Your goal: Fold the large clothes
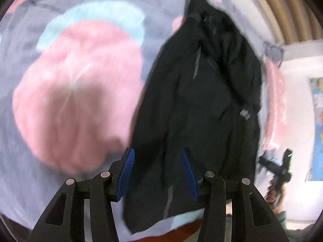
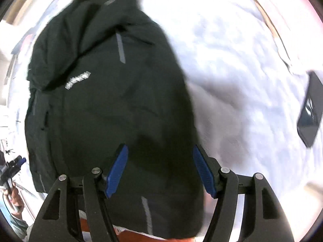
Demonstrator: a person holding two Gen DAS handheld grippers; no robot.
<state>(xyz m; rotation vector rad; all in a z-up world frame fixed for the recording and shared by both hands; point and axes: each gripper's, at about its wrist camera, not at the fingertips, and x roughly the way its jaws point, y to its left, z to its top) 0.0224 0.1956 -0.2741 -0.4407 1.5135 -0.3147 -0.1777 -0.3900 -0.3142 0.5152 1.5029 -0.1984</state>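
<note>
A black jacket with grey reflective strips lies lengthwise on the bed, folded into a long narrow shape. It also fills the left and middle of the right wrist view. My left gripper is open above the jacket's near end, blue pads apart, holding nothing. My right gripper is open above the jacket's near right edge, holding nothing. The other gripper shows at the right edge of the left wrist view and at the left edge of the right wrist view. Both views are motion-blurred.
The bed cover is grey-blue with large pink and light blue patches. A dark phone lies on the cover at the far right. A wooden headboard and a white wall with a poster stand beyond.
</note>
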